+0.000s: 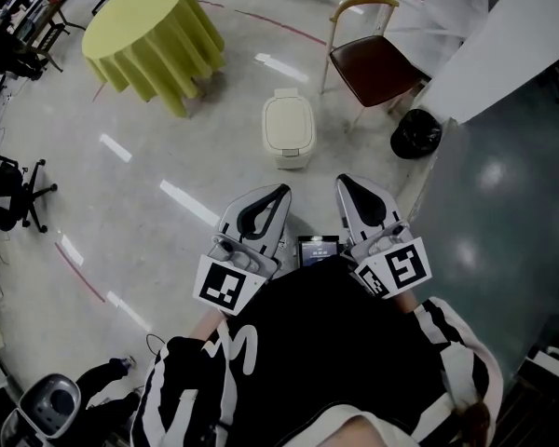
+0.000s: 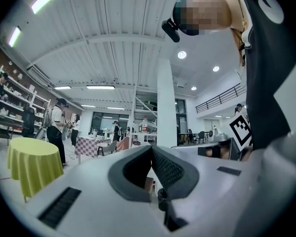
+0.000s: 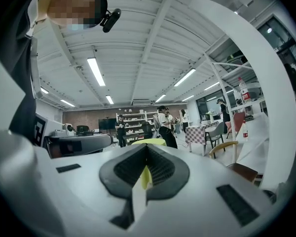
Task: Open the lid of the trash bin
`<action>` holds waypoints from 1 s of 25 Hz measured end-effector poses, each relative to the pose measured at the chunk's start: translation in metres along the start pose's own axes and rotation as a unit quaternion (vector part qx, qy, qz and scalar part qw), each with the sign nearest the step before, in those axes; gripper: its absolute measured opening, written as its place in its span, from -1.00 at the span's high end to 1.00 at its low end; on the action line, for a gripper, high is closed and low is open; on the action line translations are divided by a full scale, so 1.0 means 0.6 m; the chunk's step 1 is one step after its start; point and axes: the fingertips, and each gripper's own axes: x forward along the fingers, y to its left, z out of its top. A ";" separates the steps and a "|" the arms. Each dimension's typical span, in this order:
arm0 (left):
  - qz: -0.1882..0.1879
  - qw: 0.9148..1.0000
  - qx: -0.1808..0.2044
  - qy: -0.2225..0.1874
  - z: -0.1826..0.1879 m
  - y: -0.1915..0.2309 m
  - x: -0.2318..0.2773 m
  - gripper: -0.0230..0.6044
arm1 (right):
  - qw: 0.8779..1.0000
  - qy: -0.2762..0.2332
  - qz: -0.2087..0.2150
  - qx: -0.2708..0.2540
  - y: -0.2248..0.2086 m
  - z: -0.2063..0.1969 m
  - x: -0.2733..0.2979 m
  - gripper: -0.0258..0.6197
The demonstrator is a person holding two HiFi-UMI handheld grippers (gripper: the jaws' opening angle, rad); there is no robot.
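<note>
Yellow-draped round table (image 1: 152, 37), chair (image 1: 373, 59)

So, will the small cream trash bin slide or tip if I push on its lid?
The trash bin looks like thin plastic, so it is probably light. The floor is glossy with light reflections, so the bin may slide under a sideways push. It seems squat, so tipping looks less likely.

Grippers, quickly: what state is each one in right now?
Left gripper: shut, holding nothing.
Right gripper: shut, holding nothing.
</note>
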 end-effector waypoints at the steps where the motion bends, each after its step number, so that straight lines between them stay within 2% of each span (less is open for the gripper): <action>1: 0.000 1.000 0.000 -0.001 0.000 0.003 0.001 0.90 | 1.000 0.001 -0.001 0.000 -0.001 0.000 0.002 0.91; 13: -0.012 1.000 0.004 -0.018 0.007 0.051 0.042 0.90 | 1.000 -0.004 -0.012 -0.011 -0.030 0.006 0.054 0.91; 25: -0.018 1.000 0.000 -0.017 0.002 0.123 0.099 0.90 | 1.000 -0.003 -0.022 -0.012 -0.074 0.013 0.128 0.91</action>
